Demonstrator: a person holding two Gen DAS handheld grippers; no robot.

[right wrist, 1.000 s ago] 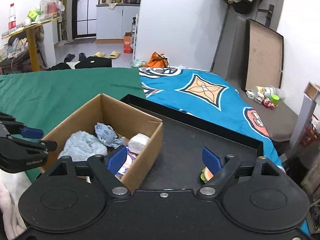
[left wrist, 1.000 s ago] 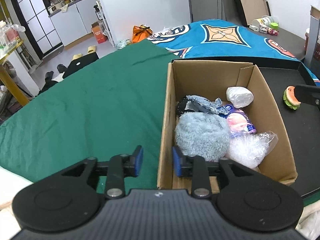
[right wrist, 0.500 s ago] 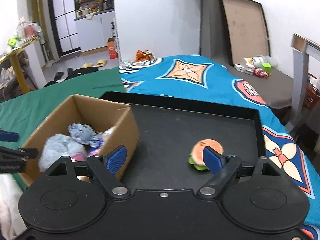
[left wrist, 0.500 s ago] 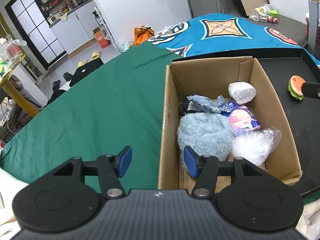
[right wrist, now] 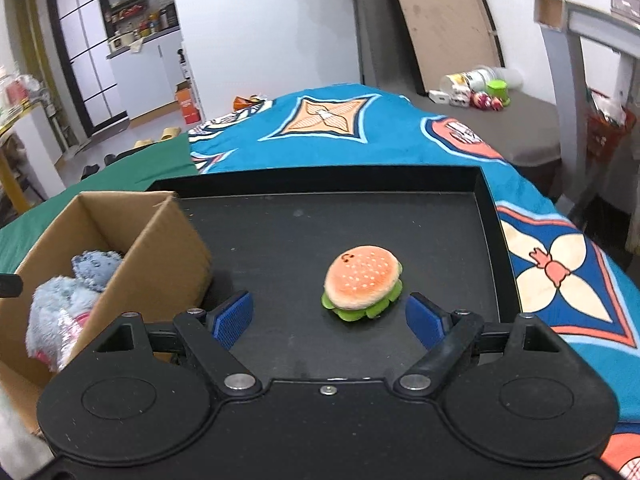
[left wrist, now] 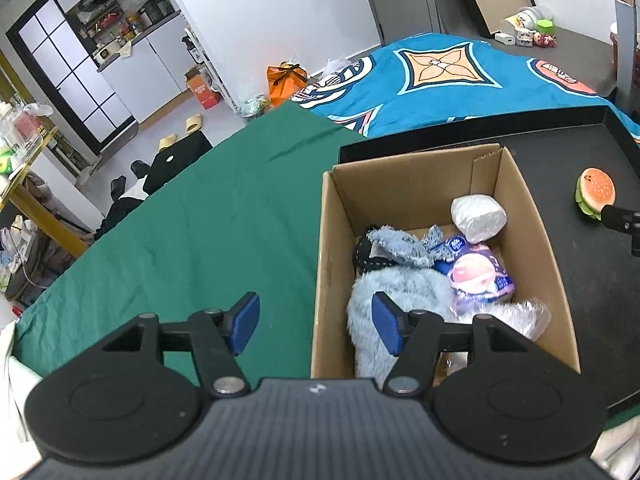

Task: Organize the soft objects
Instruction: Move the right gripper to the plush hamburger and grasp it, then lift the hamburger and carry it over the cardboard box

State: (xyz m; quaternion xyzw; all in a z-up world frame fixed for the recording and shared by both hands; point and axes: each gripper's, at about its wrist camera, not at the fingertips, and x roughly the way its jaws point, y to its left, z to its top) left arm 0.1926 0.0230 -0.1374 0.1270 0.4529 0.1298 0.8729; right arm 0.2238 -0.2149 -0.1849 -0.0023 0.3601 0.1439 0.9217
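In the left wrist view, green cloth (left wrist: 192,232) fills the left and centre of the frame, flat and bare up to the left wall of the cardboard box (left wrist: 320,264). The left gripper (left wrist: 316,322) sits at the bottom centre with its blue pads spread wide and nothing between them; one pad hangs over the cloth, the other over the box's near left corner, so the left wall runs up between them. Inside the box, from left to right, lie a fluffy blue plush (left wrist: 396,292), a blue knotted cloth toy (left wrist: 404,246) above it, a pink and purple packet (left wrist: 478,276), a white wrapped bundle (left wrist: 478,216) toward the far right corner, and a clear crinkled bag (left wrist: 520,316) at the near right. The box's long side runs away from the camera.

In the right wrist view, the box (right wrist: 160,264) stands at the left edge, on the black tray (right wrist: 280,240). The burger plush (right wrist: 362,282) lies right of centre on the tray floor, bun top tilted up toward the camera, its wider side running left to right. It is well apart from the box and from the tray's raised right rim (right wrist: 494,240), with bare tray all round it. The right gripper (right wrist: 330,320) is at the lower centre, pads opened wide and holding nothing, the burger just ahead of the gap, touching neither pad.
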